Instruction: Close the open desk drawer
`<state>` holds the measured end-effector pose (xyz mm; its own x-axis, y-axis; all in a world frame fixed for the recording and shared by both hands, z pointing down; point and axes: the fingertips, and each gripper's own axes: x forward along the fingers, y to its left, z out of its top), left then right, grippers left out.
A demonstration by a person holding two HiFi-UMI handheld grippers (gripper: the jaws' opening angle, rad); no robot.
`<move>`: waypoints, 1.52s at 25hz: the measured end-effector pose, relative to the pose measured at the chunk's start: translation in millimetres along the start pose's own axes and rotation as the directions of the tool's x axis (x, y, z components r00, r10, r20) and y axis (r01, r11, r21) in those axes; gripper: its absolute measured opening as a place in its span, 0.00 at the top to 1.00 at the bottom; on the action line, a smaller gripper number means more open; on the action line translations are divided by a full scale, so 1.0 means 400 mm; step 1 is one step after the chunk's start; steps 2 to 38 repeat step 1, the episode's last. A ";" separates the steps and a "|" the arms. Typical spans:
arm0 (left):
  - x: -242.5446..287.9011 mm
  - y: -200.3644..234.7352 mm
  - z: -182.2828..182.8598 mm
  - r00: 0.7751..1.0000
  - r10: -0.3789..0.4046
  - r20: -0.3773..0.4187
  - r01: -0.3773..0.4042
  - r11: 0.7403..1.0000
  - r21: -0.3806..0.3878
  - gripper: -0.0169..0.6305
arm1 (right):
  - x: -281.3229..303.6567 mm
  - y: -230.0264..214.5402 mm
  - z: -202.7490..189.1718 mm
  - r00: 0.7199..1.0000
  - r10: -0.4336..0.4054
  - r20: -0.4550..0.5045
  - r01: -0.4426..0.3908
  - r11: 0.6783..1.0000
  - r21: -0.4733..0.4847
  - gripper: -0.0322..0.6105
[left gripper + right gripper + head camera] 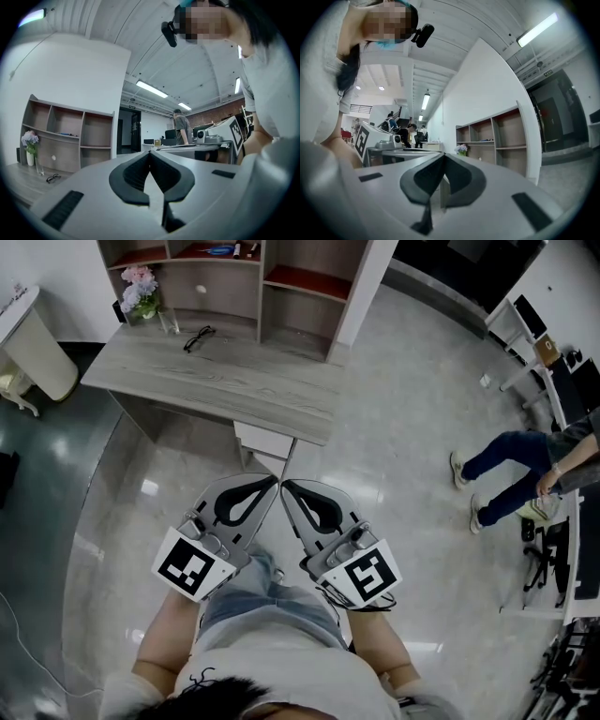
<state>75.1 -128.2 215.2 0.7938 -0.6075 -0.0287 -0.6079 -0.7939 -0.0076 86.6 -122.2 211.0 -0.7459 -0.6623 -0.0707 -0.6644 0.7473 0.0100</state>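
Observation:
The desk (216, 381) has a grey wood-grain top, and its pale drawer (265, 441) stands pulled out below the front edge near the right end. My left gripper (275, 481) and right gripper (286, 484) are held side by side just in front of the drawer. Their tips point at it and almost touch each other. Both are shut with nothing between the jaws. In the left gripper view the left gripper (150, 153) shows closed jaws against the shelf unit (65, 136). The right gripper (442, 155) shows the same in its own view.
A shelf hutch (253, 282) stands at the back of the desk, with a vase of flowers (141, 292) and black glasses (198, 337) on the top. A white rounded object (33, 343) is at the far left. A seated person's legs (506, 470) are on the right.

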 end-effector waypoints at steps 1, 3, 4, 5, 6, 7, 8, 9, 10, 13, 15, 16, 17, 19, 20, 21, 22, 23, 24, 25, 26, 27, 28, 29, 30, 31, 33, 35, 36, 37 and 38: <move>-0.001 0.000 -0.001 1.000 0.002 0.001 -0.002 1.000 0.000 0.96 | 0.000 0.002 0.000 1.000 0.002 0.001 -0.002 1.000 -0.002 0.94; -0.001 0.000 -0.001 1.000 0.002 0.001 -0.002 1.000 0.000 0.96 | 0.000 0.002 0.000 1.000 0.002 0.001 -0.002 1.000 -0.002 0.94; -0.001 0.000 -0.001 1.000 0.002 0.001 -0.002 1.000 0.000 0.96 | 0.000 0.002 0.000 1.000 0.002 0.001 -0.002 1.000 -0.002 0.94; -0.001 0.000 -0.001 1.000 0.002 0.001 -0.002 1.000 0.000 0.96 | 0.000 0.002 0.000 1.000 0.002 0.001 -0.002 1.000 -0.002 0.94; -0.001 0.000 -0.001 1.000 0.002 0.001 -0.002 1.000 0.000 0.96 | 0.000 0.002 0.000 1.000 0.002 0.001 -0.002 1.000 -0.002 0.94; -0.001 0.000 -0.001 1.000 0.002 0.001 -0.002 1.000 0.000 0.96 | 0.000 0.002 0.000 1.000 0.002 0.001 -0.002 1.000 -0.002 0.94; -0.001 0.000 -0.001 1.000 0.002 0.001 -0.002 1.000 0.000 0.96 | 0.000 0.002 0.000 1.000 0.002 0.001 -0.002 1.000 -0.002 0.94; -0.001 0.000 -0.001 1.000 0.002 0.001 -0.002 1.000 0.000 0.96 | 0.000 0.002 0.000 1.000 0.002 0.001 -0.002 1.000 -0.002 0.94; -0.001 0.000 -0.001 1.000 0.002 0.001 -0.002 1.000 0.000 0.96 | 0.000 0.002 0.000 1.000 0.002 0.001 -0.002 1.000 -0.002 0.94; -0.001 0.000 -0.001 1.000 0.002 0.001 -0.002 1.000 0.000 0.96 | 0.000 0.002 0.000 1.000 0.002 0.001 -0.002 1.000 -0.002 0.94; -0.001 0.000 -0.001 1.000 0.002 0.001 -0.002 1.000 0.000 0.96 | 0.000 0.002 0.000 1.000 0.002 0.001 -0.002 1.000 -0.002 0.94; -0.001 0.000 -0.001 1.000 0.002 0.001 -0.002 1.000 0.000 0.96 | 0.000 0.002 0.000 1.000 0.002 0.001 -0.002 1.000 -0.002 0.94; -0.001 0.000 -0.001 1.000 0.002 0.001 -0.002 1.000 0.000 0.96 | 0.000 0.002 0.000 1.000 0.002 0.001 -0.002 1.000 -0.002 0.94; -0.001 0.000 -0.001 1.000 0.002 0.001 -0.002 1.000 0.000 0.96 | 0.000 0.002 0.000 1.000 0.002 0.001 -0.002 1.000 -0.002 0.94; -0.001 0.000 -0.001 1.000 0.002 0.001 -0.002 1.000 0.000 0.96 | 0.000 0.002 0.000 1.000 0.002 0.001 -0.002 1.000 -0.002 0.94; -0.001 0.000 -0.001 1.000 0.002 0.001 -0.002 1.000 0.000 0.96 | 0.000 0.002 0.000 1.000 0.002 0.001 -0.002 1.000 -0.002 0.94; -0.001 0.000 -0.001 1.000 0.002 0.001 -0.002 1.000 0.000 0.96 | 0.000 0.002 0.000 1.000 0.002 0.001 -0.002 1.000 -0.002 0.94; -0.001 0.000 -0.001 1.000 0.002 0.001 -0.002 1.000 0.000 0.96 | 0.000 0.002 0.000 1.000 0.002 0.001 -0.002 1.000 -0.002 0.94; -0.001 0.000 -0.001 1.000 0.002 0.001 -0.002 1.000 0.000 0.96 | 0.000 0.002 0.000 1.000 0.002 0.001 -0.002 1.000 -0.002 0.94; -0.001 0.000 -0.001 1.000 0.002 0.001 -0.002 1.000 0.000 0.96 | 0.000 0.002 0.000 1.000 0.002 0.001 -0.002 1.000 -0.002 0.94; -0.001 0.000 -0.001 1.000 0.002 0.001 -0.002 1.000 0.000 0.96 | 0.000 0.002 0.000 1.000 0.002 0.001 -0.002 1.000 -0.002 0.94; -0.001 0.000 -0.001 1.000 0.002 0.001 -0.002 1.000 0.000 0.96 | 0.000 0.002 0.000 1.000 0.002 0.001 -0.002 1.000 -0.002 0.94; -0.001 0.000 -0.001 1.000 0.002 0.001 -0.002 1.000 0.000 0.96 | 0.000 0.002 0.000 1.000 0.002 0.001 -0.002 1.000 -0.002 0.94; -0.001 0.000 -0.001 1.000 0.002 0.001 -0.002 1.000 0.000 0.96 | 0.000 0.002 0.000 1.000 0.002 0.001 -0.002 1.000 -0.002 0.94; -0.001 0.000 -0.001 1.000 0.002 0.001 -0.002 1.000 0.000 0.96 | 0.000 0.002 0.000 1.000 0.002 0.001 -0.002 1.000 -0.002 0.94; -0.001 0.000 -0.001 1.000 0.002 0.001 -0.002 1.000 0.000 0.96 | 0.000 0.002 0.000 1.000 0.002 0.001 -0.002 1.000 -0.002 0.94; -0.001 0.000 -0.001 1.000 0.002 0.001 -0.002 1.000 0.000 0.96 | 0.000 0.002 0.000 1.000 0.002 0.001 -0.002 1.000 -0.002 0.94; -0.001 0.000 -0.001 1.000 0.002 0.001 -0.002 1.000 0.000 0.96 | 0.000 0.002 0.000 1.000 0.002 0.001 -0.002 1.000 -0.002 0.94; -0.001 0.000 -0.001 1.000 0.002 0.001 -0.002 1.000 0.000 0.96 | 0.000 0.002 0.000 1.000 0.002 0.001 -0.002 1.000 -0.002 0.94; -0.001 0.000 -0.001 1.000 0.002 0.001 -0.002 1.000 0.000 0.96 | 0.000 0.002 0.000 1.000 0.002 0.001 -0.002 1.000 -0.002 0.94; -0.001 0.000 -0.001 1.000 0.002 0.001 -0.002 1.000 0.000 0.96 | 0.000 0.002 0.000 1.000 0.002 0.001 -0.002 1.000 -0.002 0.94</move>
